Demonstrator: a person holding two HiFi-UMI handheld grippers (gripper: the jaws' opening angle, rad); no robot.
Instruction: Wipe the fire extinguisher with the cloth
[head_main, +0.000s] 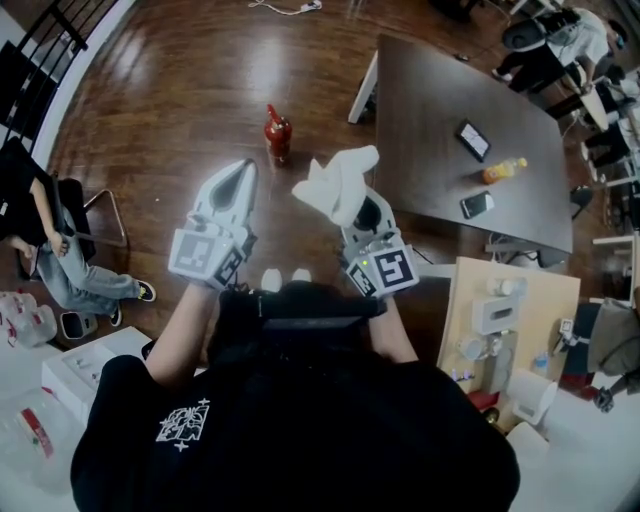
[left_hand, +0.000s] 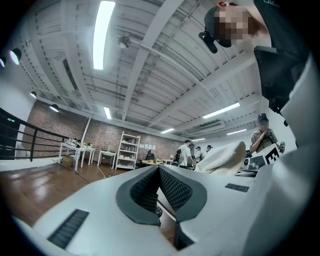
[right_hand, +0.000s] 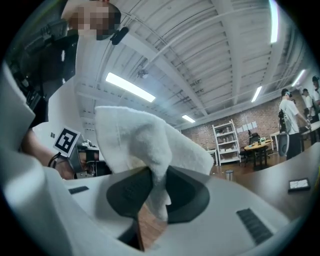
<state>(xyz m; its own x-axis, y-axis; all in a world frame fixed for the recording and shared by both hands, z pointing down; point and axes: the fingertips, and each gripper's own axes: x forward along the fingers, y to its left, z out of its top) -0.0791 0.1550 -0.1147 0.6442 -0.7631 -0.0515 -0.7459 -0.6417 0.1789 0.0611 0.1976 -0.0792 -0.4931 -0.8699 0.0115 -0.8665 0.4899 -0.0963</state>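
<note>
Two grippers up, cloth (head_main: 338, 182) in the right
Right gripper (right_hand: 155, 185) clamps the white cloth, left gripper (head_main: 240, 172) is pinched together and empty; the red fire extinguisher (head_main: 277, 131) stands upright on the wooden floor (head_main: 180, 90) ahead of both

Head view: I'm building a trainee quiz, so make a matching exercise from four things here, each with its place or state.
1. extinguisher
2. cloth
3. left gripper
4. bottle

A. on the table
B. shut, empty
C. on the floor
D. in the right gripper

Pairs: 1-C, 2-D, 3-B, 4-A.
</note>
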